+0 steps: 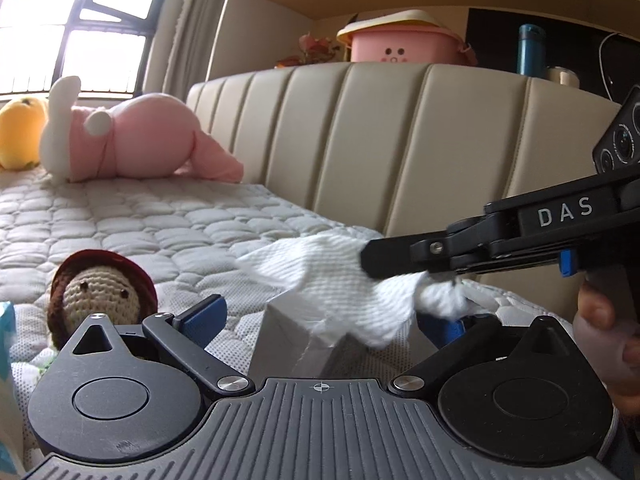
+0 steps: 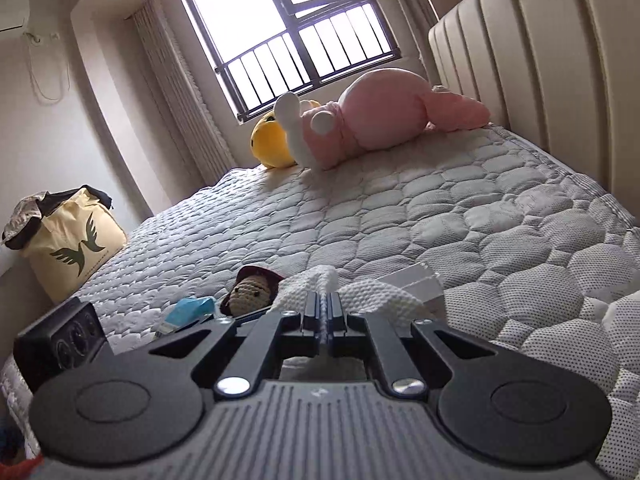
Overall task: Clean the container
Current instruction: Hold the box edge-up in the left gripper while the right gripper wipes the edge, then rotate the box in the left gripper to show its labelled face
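Your right gripper (image 1: 370, 258) reaches in level from the right, clenched on a white cloth (image 1: 336, 276) draped over the grey container (image 1: 288, 332), which apparently sits between your left gripper's (image 1: 332, 320) spread fingers on the mattress (image 1: 160, 224).

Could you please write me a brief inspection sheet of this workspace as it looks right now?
Surface: quilted grey mattress, beige padded headboard beside it.
Job's things: white box between the left gripper's fingers; white textured cloth draped over it.
Clutter: crocheted doll, blue packet, pink rabbit plush, yellow plush.
Grippers: left gripper open around the box; right gripper shut on the cloth.
Cables: a dark cord behind the headboard.
Surroundings: barred window, cream tote bag, pink bin, blue bottle.
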